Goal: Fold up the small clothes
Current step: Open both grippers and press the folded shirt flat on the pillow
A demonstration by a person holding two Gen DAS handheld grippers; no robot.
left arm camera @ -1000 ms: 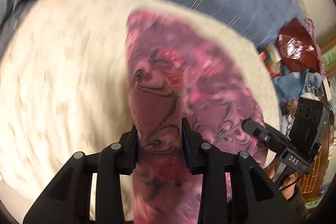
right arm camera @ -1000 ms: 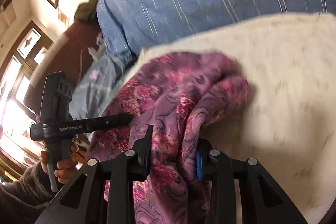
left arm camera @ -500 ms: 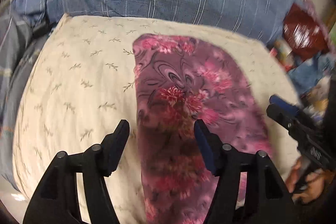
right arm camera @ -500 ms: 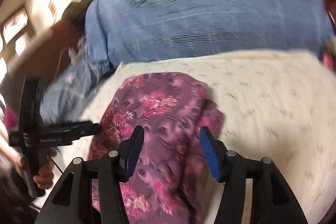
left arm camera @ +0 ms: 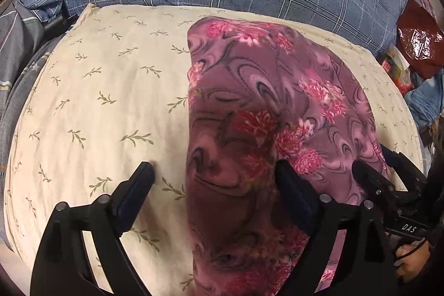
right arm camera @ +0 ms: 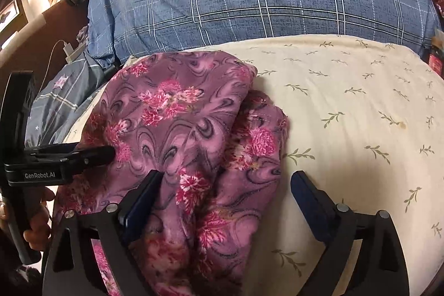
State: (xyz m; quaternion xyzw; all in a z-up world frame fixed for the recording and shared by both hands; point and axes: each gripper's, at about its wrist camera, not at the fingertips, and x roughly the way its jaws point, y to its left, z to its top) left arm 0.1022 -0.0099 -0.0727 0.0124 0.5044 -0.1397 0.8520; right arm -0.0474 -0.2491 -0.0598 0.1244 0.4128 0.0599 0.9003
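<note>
Release step: I've got both sets of jaws opening. left gripper [left arm camera: 215,174] straddles the near left edge of the purple floral garment [left arm camera: 266,113], pads clear of it; right gripper [right arm camera: 227,183] the same on the bunched right edge. The garment lies folded lengthwise on the cream cushion [left arm camera: 105,90], nothing pinched. Next I'd guess a cross fold, so regrip the near end with both. Right view shows a loose under-layer sticking out on the right [right arm camera: 263,135]; left view hides it, showing only a flat top
</note>
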